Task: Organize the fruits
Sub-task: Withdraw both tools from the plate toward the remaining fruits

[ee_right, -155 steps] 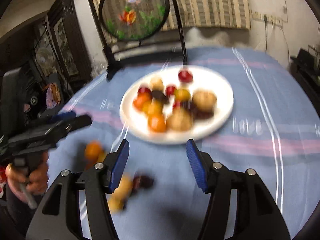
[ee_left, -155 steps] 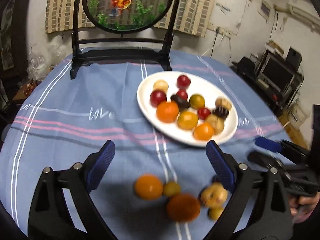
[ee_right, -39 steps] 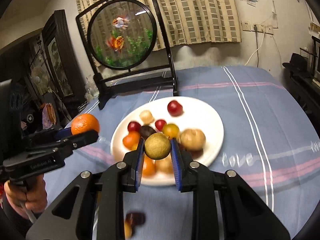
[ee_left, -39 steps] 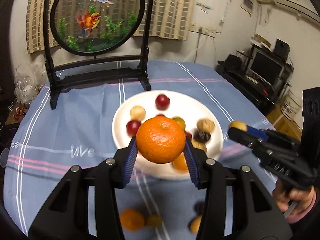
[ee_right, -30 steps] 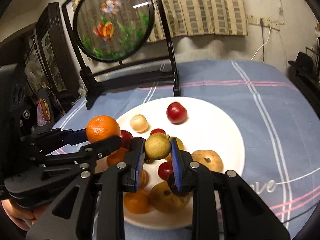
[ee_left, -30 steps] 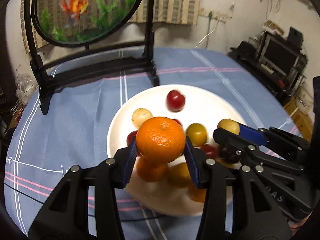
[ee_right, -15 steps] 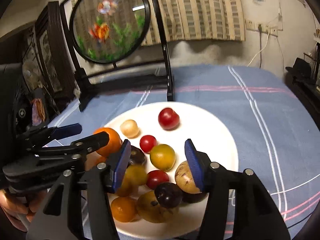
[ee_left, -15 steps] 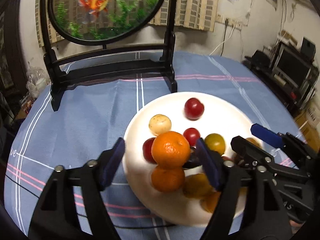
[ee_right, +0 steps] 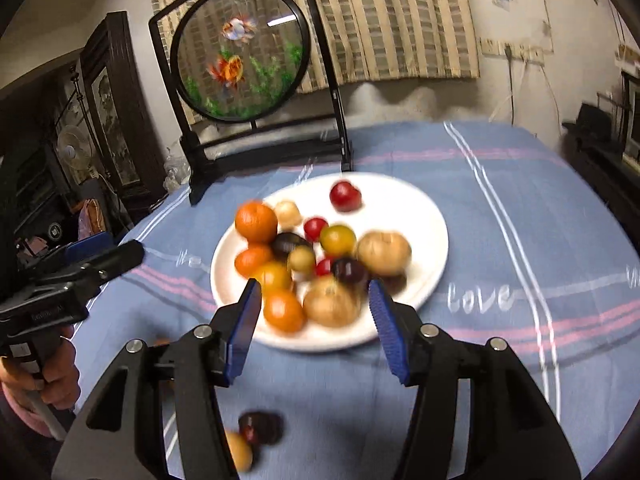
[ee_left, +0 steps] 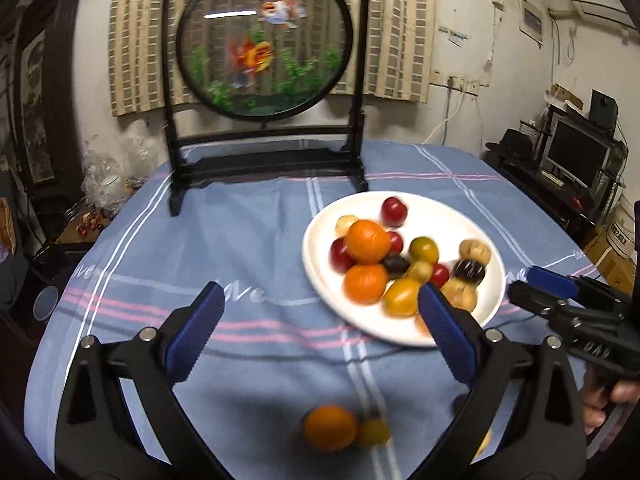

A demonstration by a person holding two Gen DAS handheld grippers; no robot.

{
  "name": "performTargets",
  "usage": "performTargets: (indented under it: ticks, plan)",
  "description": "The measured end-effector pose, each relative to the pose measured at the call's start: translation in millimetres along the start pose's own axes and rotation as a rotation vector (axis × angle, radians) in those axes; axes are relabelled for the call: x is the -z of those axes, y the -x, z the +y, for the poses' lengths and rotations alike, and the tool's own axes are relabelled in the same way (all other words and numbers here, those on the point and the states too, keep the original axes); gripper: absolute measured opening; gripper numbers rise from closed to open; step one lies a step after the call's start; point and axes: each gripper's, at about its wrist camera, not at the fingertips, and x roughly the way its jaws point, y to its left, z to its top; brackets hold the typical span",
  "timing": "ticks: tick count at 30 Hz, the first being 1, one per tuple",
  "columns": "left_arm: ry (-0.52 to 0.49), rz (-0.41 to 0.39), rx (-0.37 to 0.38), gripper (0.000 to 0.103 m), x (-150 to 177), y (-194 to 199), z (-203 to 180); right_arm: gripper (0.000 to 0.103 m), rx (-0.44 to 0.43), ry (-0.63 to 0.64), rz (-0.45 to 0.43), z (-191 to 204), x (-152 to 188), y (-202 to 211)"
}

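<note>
Nearest the left camera, an orange (ee_left: 329, 427) and a small yellow-green fruit (ee_left: 373, 432) lay touching on the blue striped tablecloth (ee_left: 248, 248), right between the arms of the left gripper (ee_left: 320, 328). That gripper hung above them with its blue pads spread wide and nothing between them. Over on the right camera, a dark red fruit (ee_right: 261, 427) and a yellowish one (ee_right: 238, 450) sat close together on the cloth, blurred. The right gripper (ee_right: 314, 326) was just as wide apart and empty, hovering at the near rim of the white plate (ee_right: 428, 216). On that plate sat the pile: oranges, red plums, brown and dark fruits, with one large orange (ee_left: 367, 241) riding on top at the left side. Beyond the plate stood the round goldfish screen (ee_left: 265, 46) in its black frame.
</note>
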Motion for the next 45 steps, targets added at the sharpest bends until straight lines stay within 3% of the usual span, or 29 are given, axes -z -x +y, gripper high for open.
performTargets:
  ticks: [6, 10, 17, 21, 25, 37, 45]
  plan:
    - [0.112, 0.073, -0.052, 0.099, 28.4, -7.0, 35.1, 0.056, -0.027, -0.023, 0.09, -4.0, 27.3, 2.8]
    - [0.176, 0.066, -0.069, 0.099, 30.9, -3.6, 42.9, 0.056, -0.09, -0.039, 0.115, 3.7, 34.5, 11.6]
    - [0.156, 0.09, -0.095, 0.099, 32.0, -3.6, 37.3, 0.056, -0.074, 0.094, 0.185, 38.6, 57.8, 12.4]
    - [0.173, 0.106, -0.091, 0.099, 32.7, -3.9, 38.9, 0.057, -0.12, 0.123, 0.21, 48.4, 65.7, 16.1]
    - [0.179, 0.107, -0.103, 0.099, 32.8, -3.6, 40.3, 0.057, -0.079, 0.189, 0.23, 61.6, 78.1, 16.3]
    - [0.171, 0.103, -0.115, 0.099, 33.3, -1.5, 38.8, 0.044, -0.084, 0.203, 0.304, 65.4, 90.7, -1.9]
    - [0.171, 0.102, -0.116, 0.099, 33.3, -0.3, 38.1, 0.043, -0.054, 0.211, 0.306, 71.1, 90.1, -9.3]
